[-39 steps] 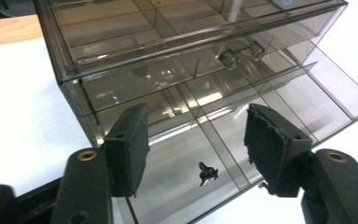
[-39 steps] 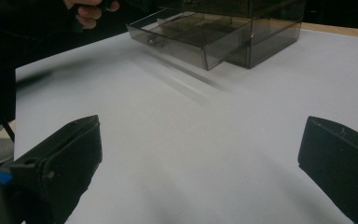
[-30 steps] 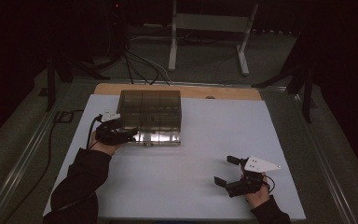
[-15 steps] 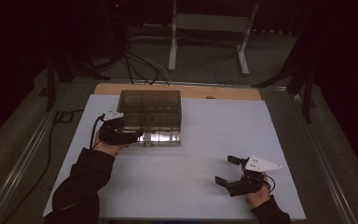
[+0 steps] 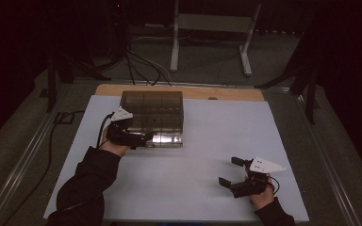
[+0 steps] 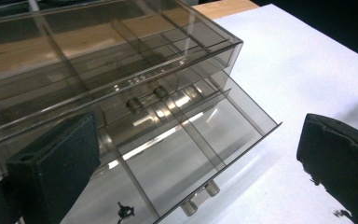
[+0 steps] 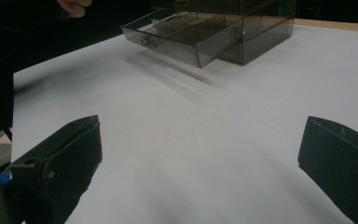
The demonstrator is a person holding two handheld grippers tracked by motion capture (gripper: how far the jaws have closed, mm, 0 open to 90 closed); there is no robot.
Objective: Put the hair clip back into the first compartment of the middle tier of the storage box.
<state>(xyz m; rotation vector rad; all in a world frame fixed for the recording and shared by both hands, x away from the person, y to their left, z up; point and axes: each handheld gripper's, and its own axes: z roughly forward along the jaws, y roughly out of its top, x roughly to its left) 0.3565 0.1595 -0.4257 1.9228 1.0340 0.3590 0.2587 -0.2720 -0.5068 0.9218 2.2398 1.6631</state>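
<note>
A smoky clear drawer box [image 5: 153, 106] stands at the back left of the white table [image 5: 217, 136]. Its lowest drawer [image 5: 167, 139] is pulled out toward me. My left gripper [image 5: 139, 140] hovers at the drawer's front left corner. Its jaws have just been opening and now stand wide, the pads touching nothing. In the left gripper view the drawer [image 6: 186, 154] lies below the left gripper [image 6: 198, 140], with two knobs [image 6: 198, 198] on its front and a small black thing [image 6: 123, 211] inside. My right gripper [image 5: 228, 171] rests open at the front right, the box [image 7: 261, 23] far ahead of it.
A wooden strip [image 5: 226, 93] runs along the table's back edge. Behind it stand a metal frame [image 5: 212, 28] and floor cables [image 5: 136, 61]. A cable [image 5: 42, 155] trails down the table's left side. A dark sleeve [image 5: 85, 183] lies across the front left.
My left gripper has shifted a little to the right along the box's front and risen slightly, and its jaws have spread. The right gripper has stayed put.
</note>
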